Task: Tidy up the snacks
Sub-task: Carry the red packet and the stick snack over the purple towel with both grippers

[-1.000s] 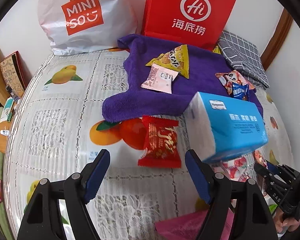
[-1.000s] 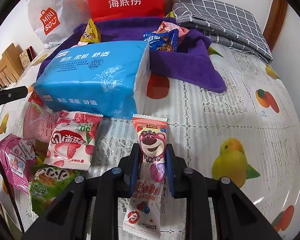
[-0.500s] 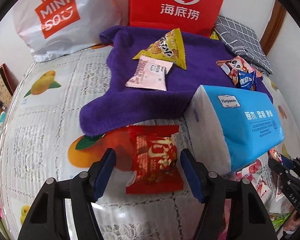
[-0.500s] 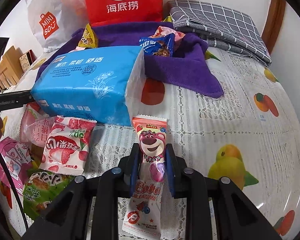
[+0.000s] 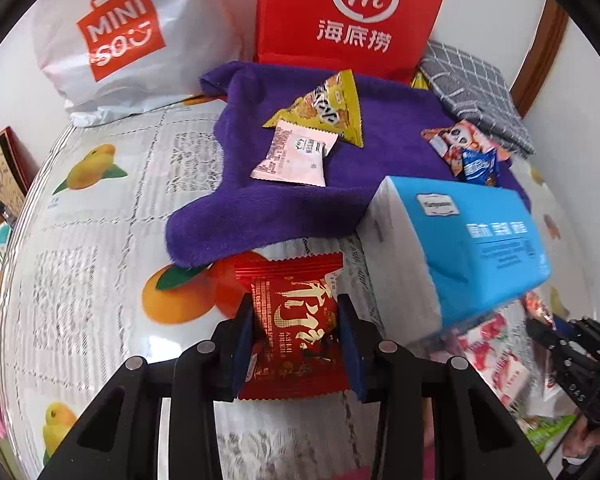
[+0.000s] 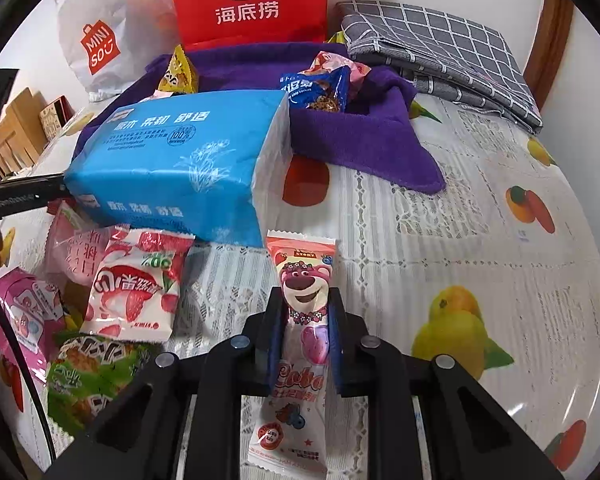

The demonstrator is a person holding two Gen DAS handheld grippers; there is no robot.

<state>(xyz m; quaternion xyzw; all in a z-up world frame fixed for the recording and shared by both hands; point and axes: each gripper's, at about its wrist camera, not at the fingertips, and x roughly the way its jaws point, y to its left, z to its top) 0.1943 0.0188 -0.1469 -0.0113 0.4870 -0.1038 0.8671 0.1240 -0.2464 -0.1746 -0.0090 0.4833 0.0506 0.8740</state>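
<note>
Your left tongs (image 5: 296,336) were closing on the crinkly red foil snack packet (image 5: 290,320) at lower centre; squeeze gently. Your right tongs (image 6: 303,328) firmly gripped the pink bear-printed candy wrapper (image 6: 302,320).

The white plastic bag (image 5: 132,36) reads "MINISO". The red paper bag (image 5: 352,12) shows "Hi" in a circle above "海底捞". The pink bear snack packet (image 6: 300,320) says "Loba". The blue tissue pack (image 6: 180,156) carries "100%".

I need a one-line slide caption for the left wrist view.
Left gripper jaws closing on a red snack packet beside a blue tissue pack.
</note>
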